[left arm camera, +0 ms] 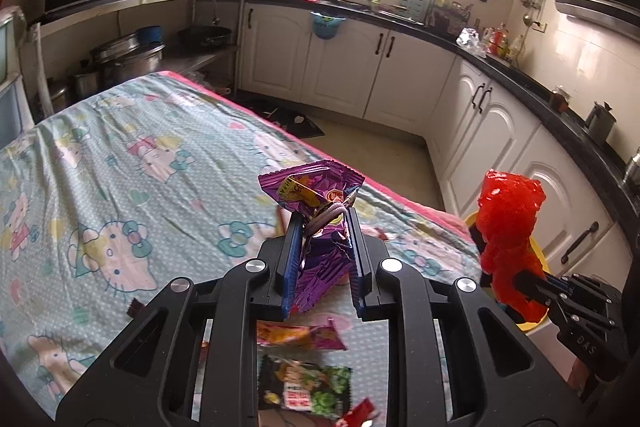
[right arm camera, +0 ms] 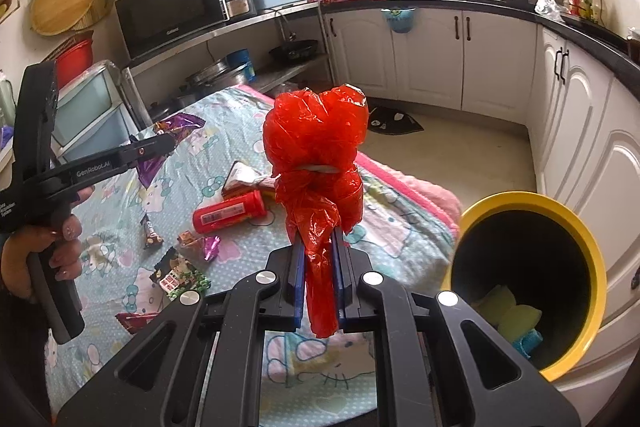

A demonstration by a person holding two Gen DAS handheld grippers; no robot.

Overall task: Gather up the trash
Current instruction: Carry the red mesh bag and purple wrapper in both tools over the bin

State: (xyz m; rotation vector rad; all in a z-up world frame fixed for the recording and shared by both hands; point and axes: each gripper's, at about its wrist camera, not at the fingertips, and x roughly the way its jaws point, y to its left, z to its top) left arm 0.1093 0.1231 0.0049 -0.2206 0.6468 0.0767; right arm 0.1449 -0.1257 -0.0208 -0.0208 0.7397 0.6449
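The table [right arm camera: 404, 223], draped in a pale blue cartoon-cat cloth with a pink edge, filled the middle of the kitchen, and everything else is placed against it. White cabinets [right arm camera: 496, 63] under a dark counter ran around the far and right sides of the table. A black microwave [right arm camera: 172, 7] sat on a steel shelf beyond the table's far left corner.

Just off the table's right edge stood the yellow-rimmed bin [right arm camera: 592, 247], dark inside, with yellow and blue scraps at its bottom.

Above the table's near right part, close to the bin, the right gripper [right arm camera: 318, 247] was clamped tight on the twisted tail of a crumpled red plastic bag [right arm camera: 316, 143], which stood up above its fingers, clear of the cloth.

Over the table's left side, the left gripper [left arm camera: 323, 223] was closed on a purple foil snack wrapper [left arm camera: 310, 187], lifted off the cloth. In the right wrist view a hand [right arm camera: 44, 251] gripped that tool's handle at the table's left edge.

On the cloth near the table's middle lay a red tube-shaped container [right arm camera: 230, 213] on its side, with a brown and white wrapper [right arm camera: 240, 179] just behind it. Nearer the front left of the table lay a green and black snack packet [right arm camera: 180, 273], a small purple foil scrap [right arm camera: 212, 247], a dark candy wrapper [right arm camera: 150, 231] and a dark red wrapper [right arm camera: 134, 321] at the closest edge.
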